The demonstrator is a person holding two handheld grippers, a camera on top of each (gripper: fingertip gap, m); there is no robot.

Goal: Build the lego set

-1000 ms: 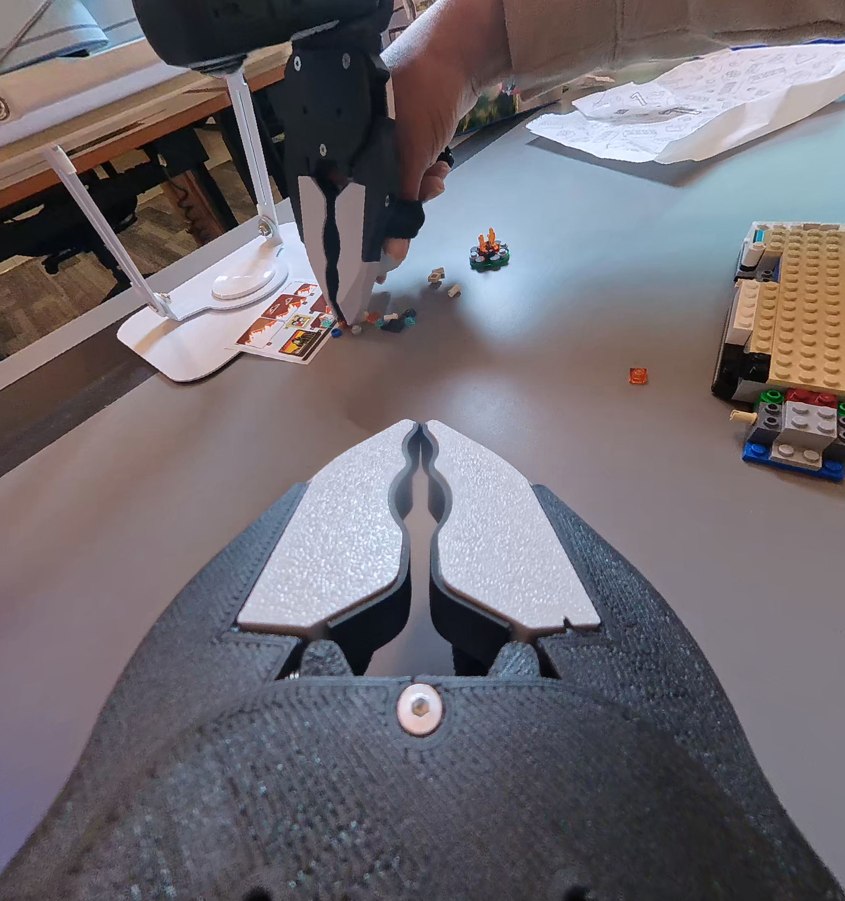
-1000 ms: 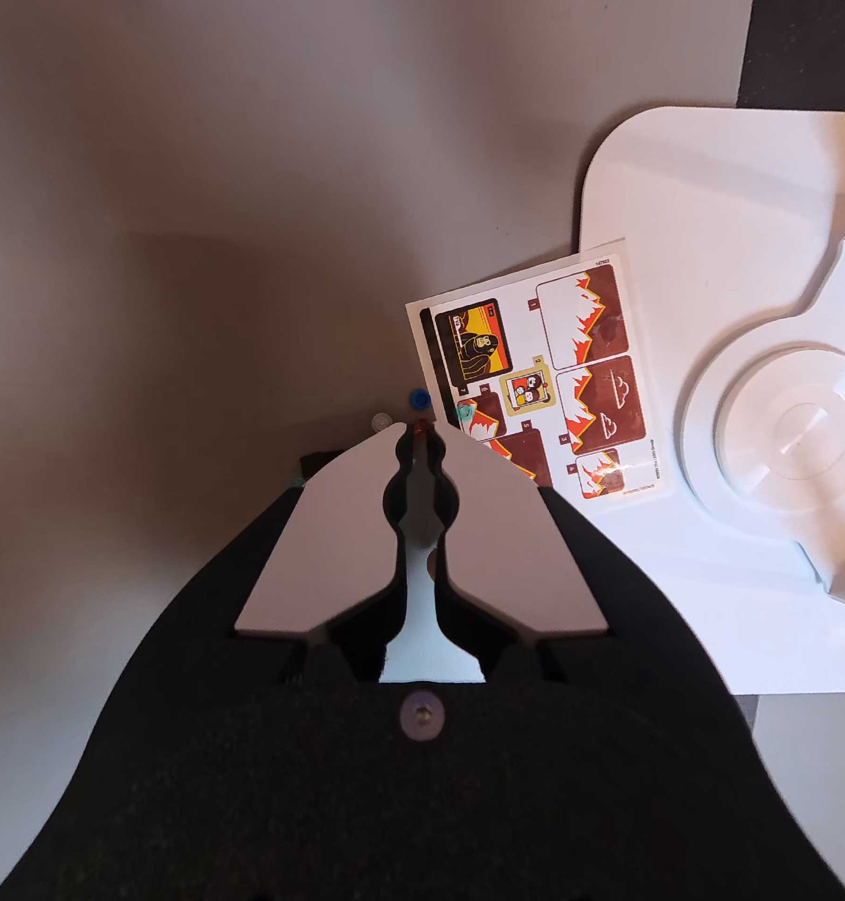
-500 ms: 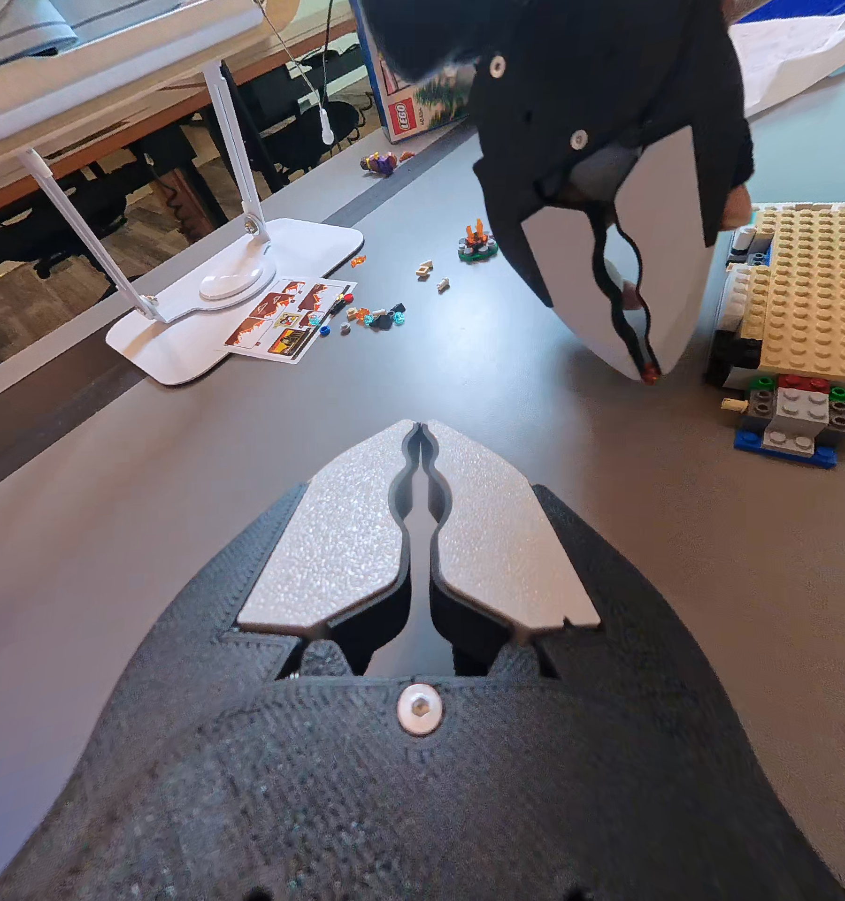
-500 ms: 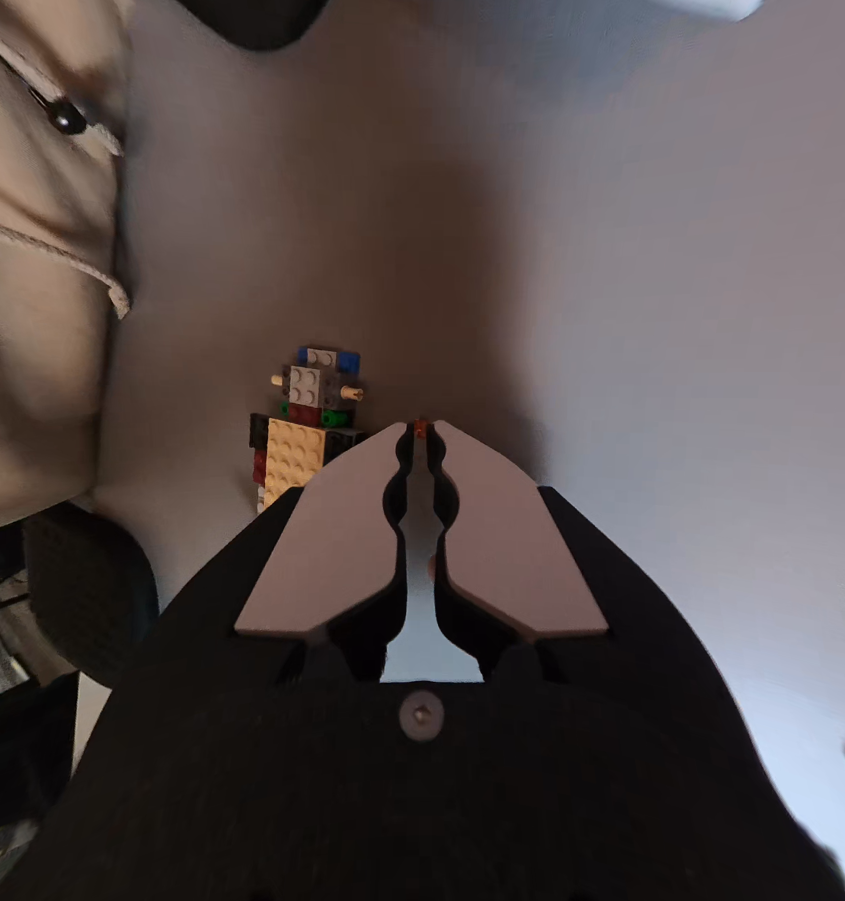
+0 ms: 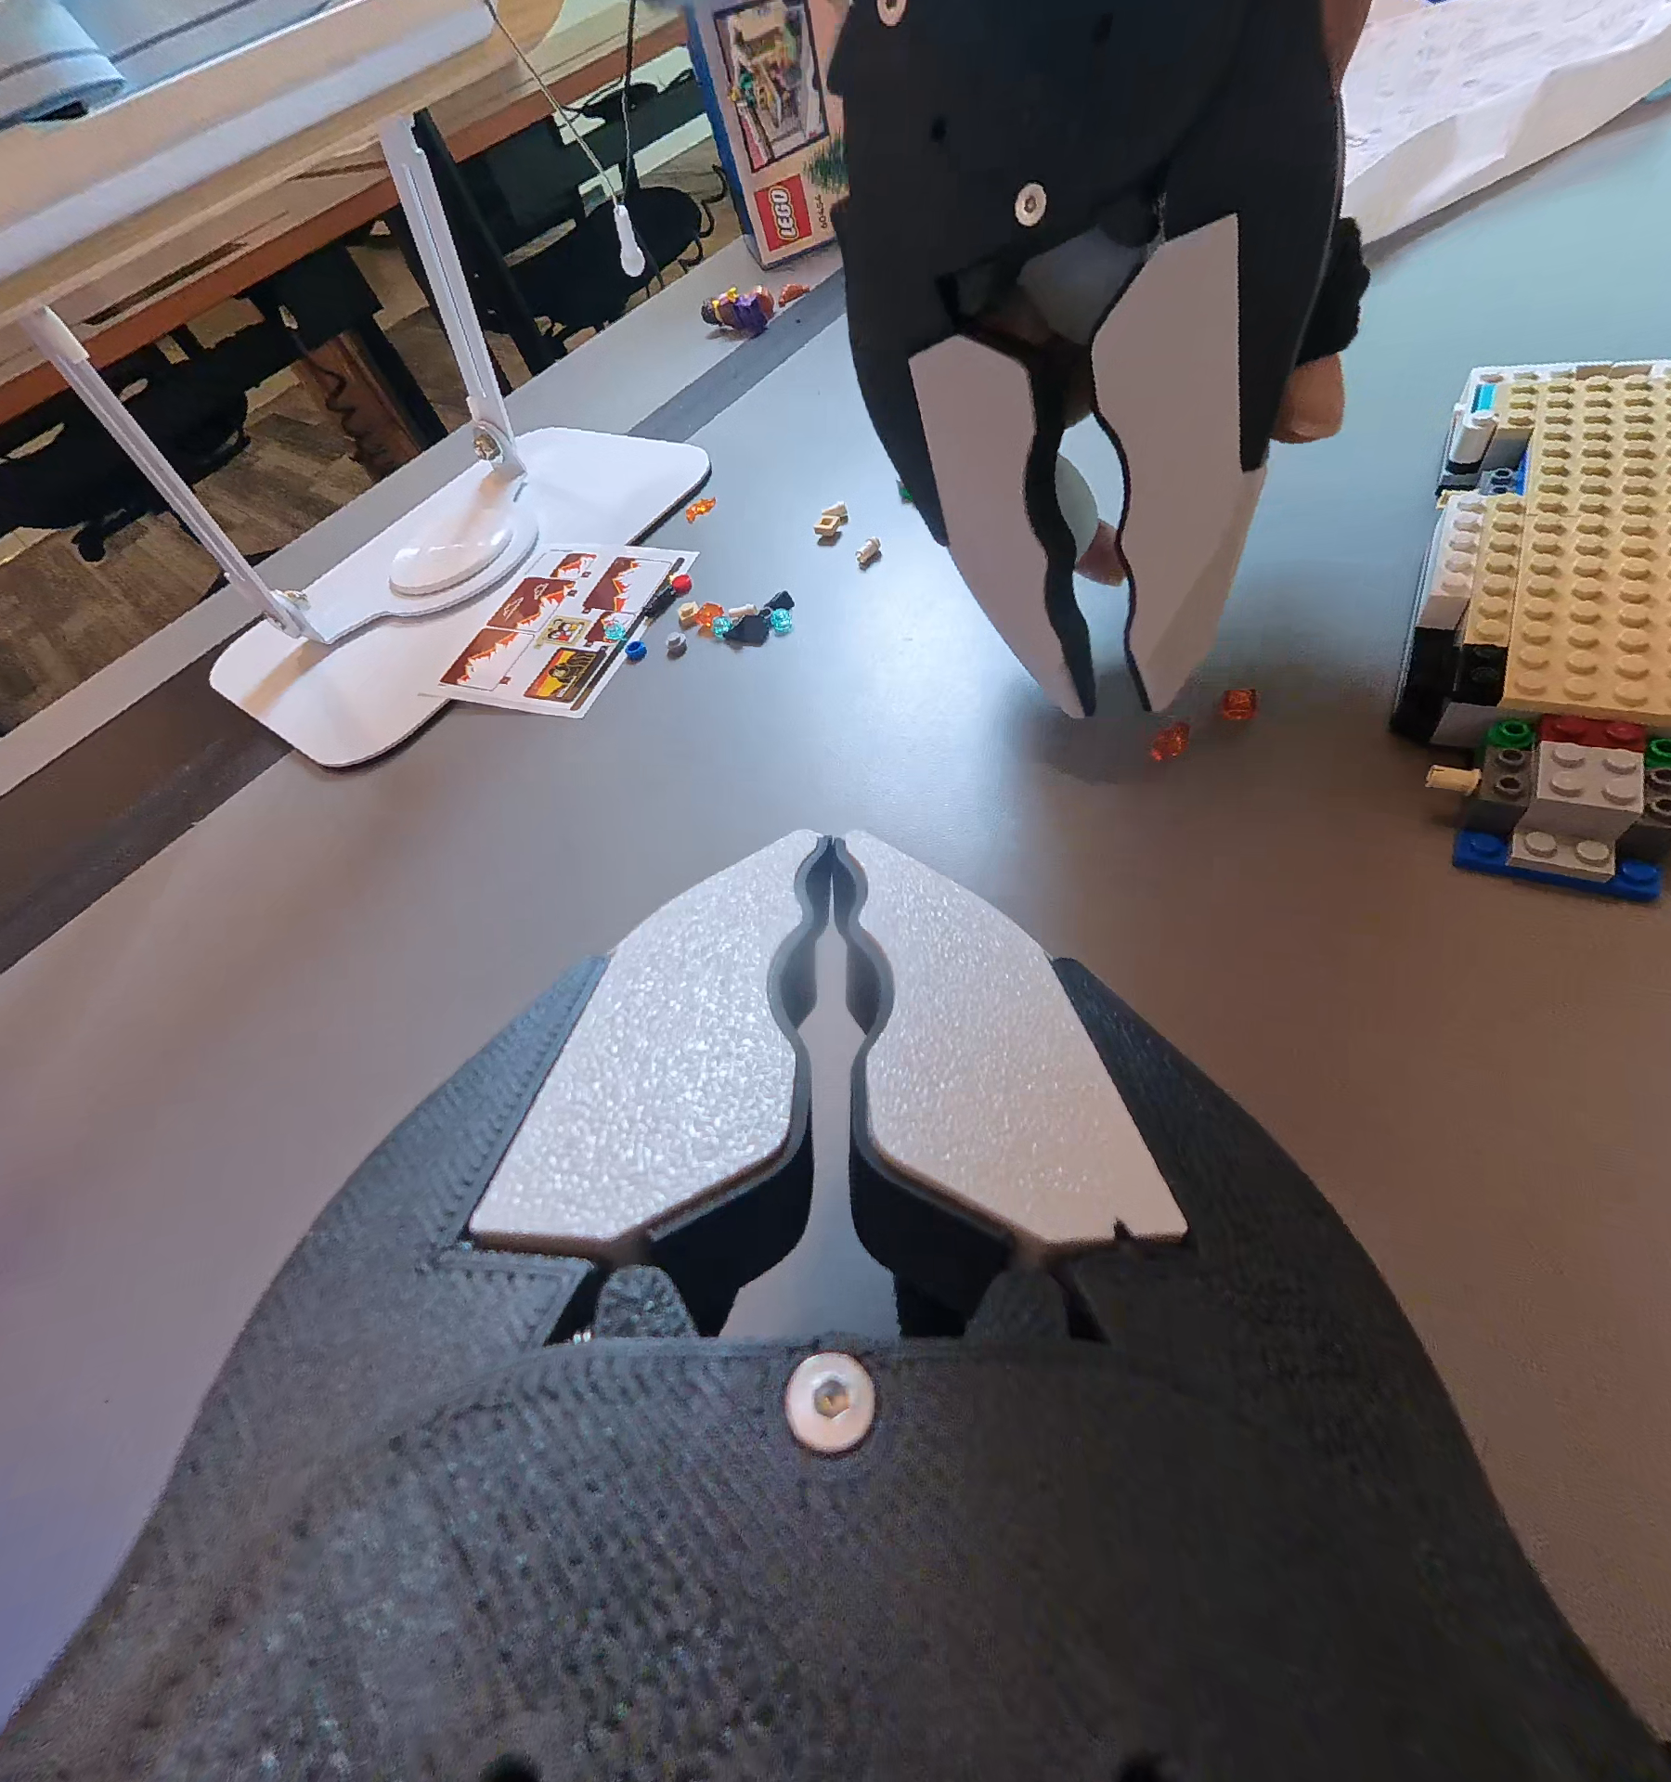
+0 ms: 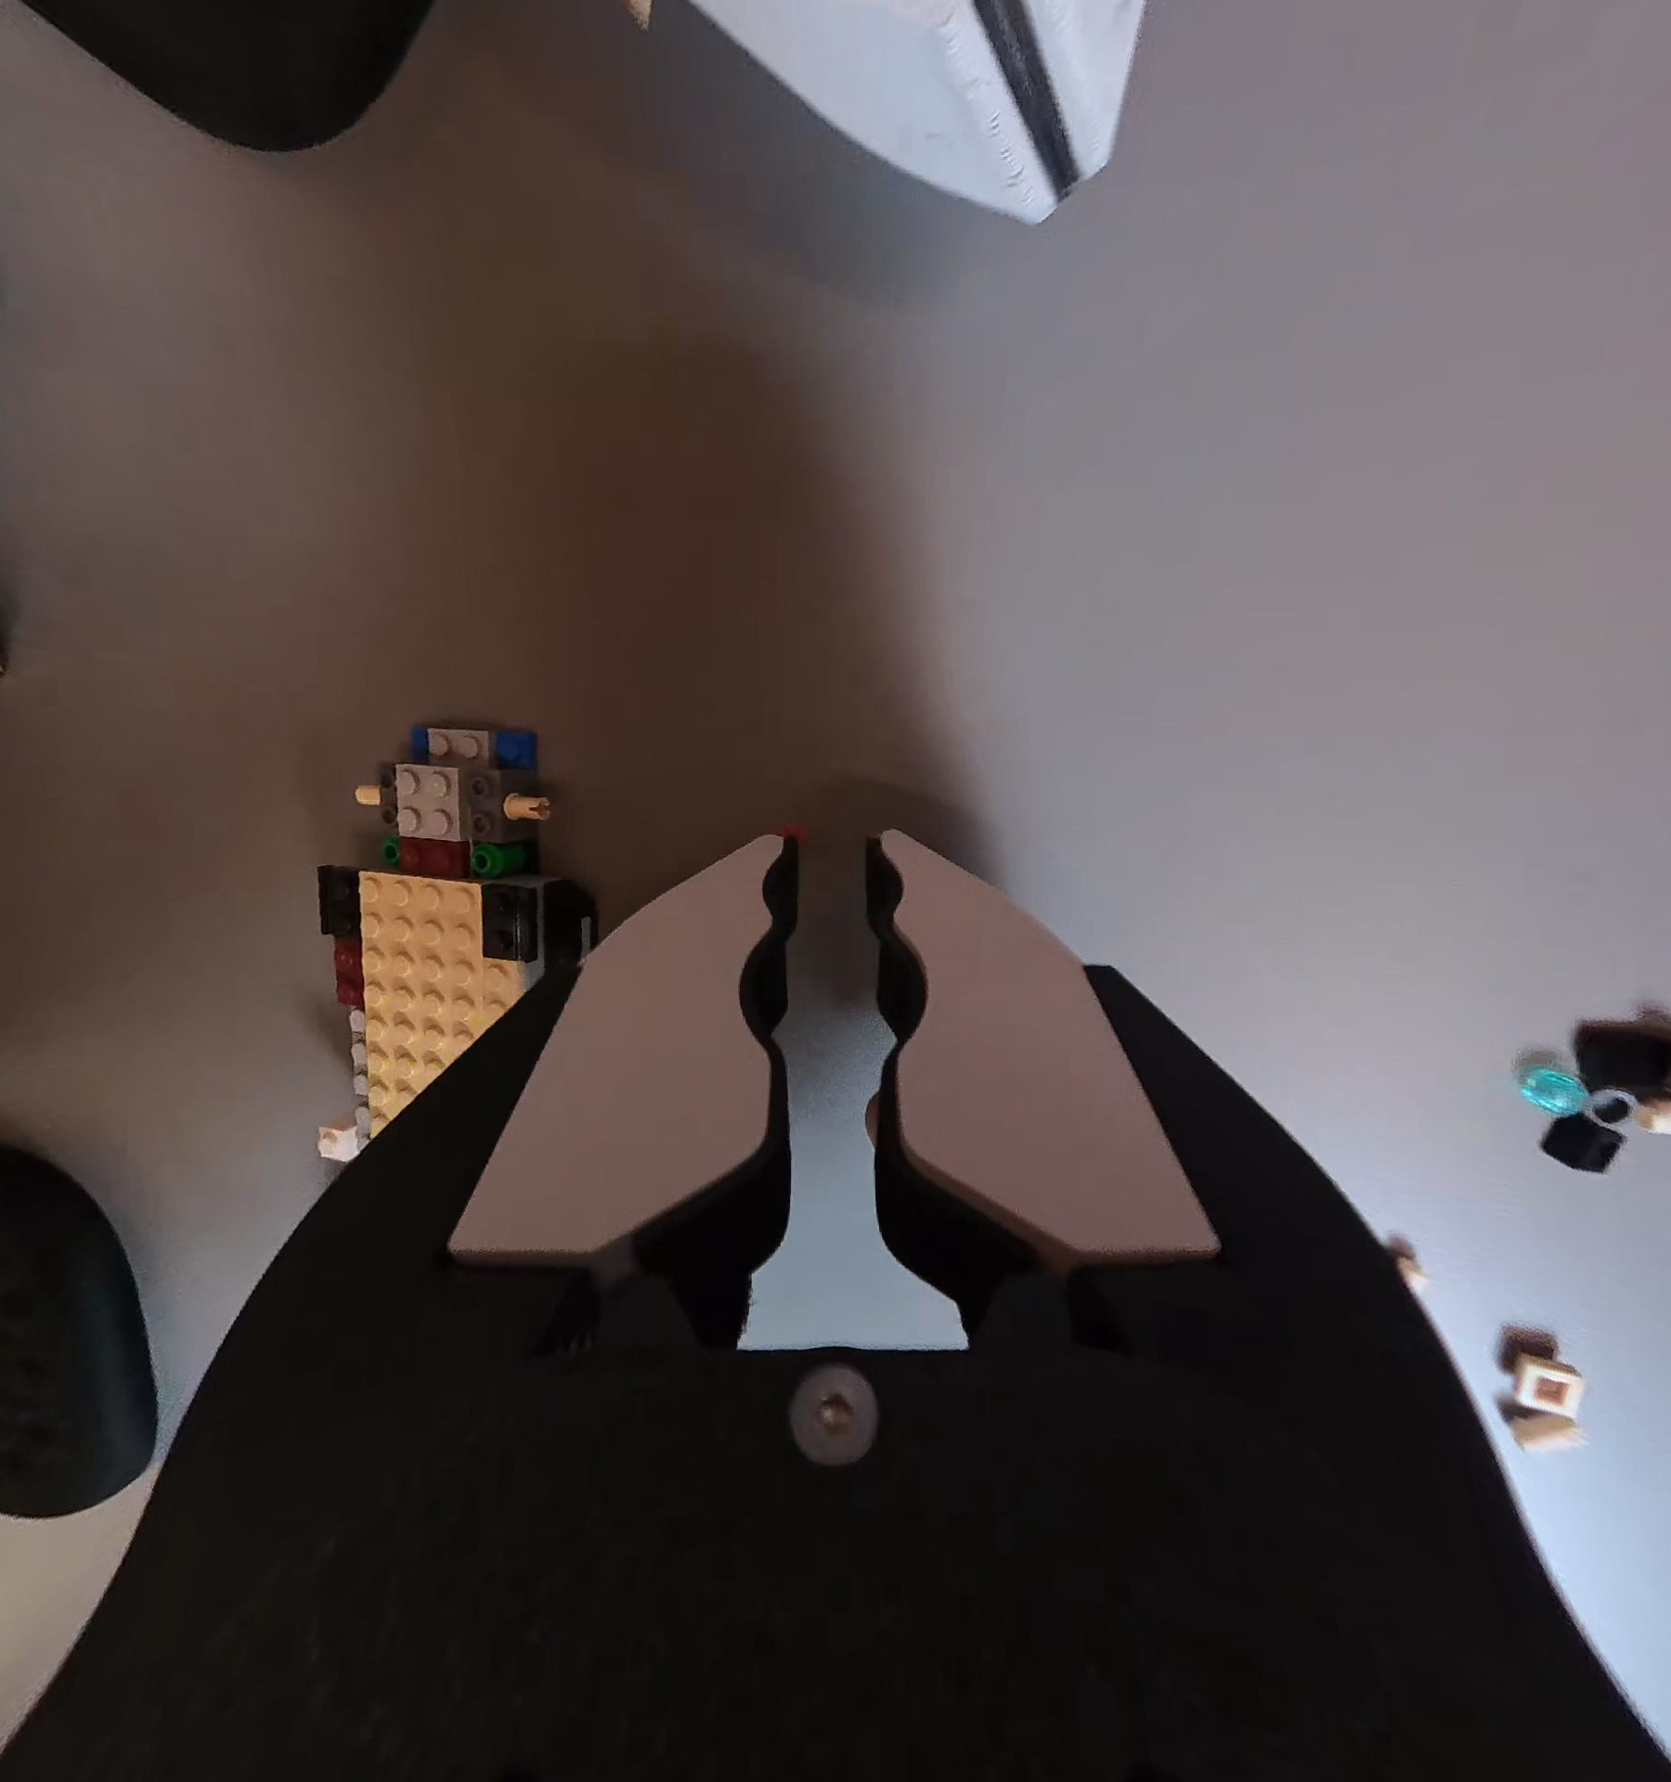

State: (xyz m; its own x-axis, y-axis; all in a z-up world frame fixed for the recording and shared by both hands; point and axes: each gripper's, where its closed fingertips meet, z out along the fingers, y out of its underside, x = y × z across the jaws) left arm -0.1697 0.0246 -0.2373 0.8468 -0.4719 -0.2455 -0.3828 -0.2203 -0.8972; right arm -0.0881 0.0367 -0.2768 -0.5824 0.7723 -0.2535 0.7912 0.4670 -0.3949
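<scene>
Right gripper (image 5: 1116,709) hovered, fingers apart, over two tiny translucent orange studs (image 5: 1170,741) on the grey worktop (image 5: 523,868). Left gripper (image 5: 833,843) sat fingers together, gripping nothing. Those studs looked easy to flick away

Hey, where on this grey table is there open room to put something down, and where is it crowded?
Bare table lies between the shut left gripper, the white stand base and the brick model. Crowded: the loose small pieces by the sticker sheet, and two orange studs under the open right gripper.
</scene>
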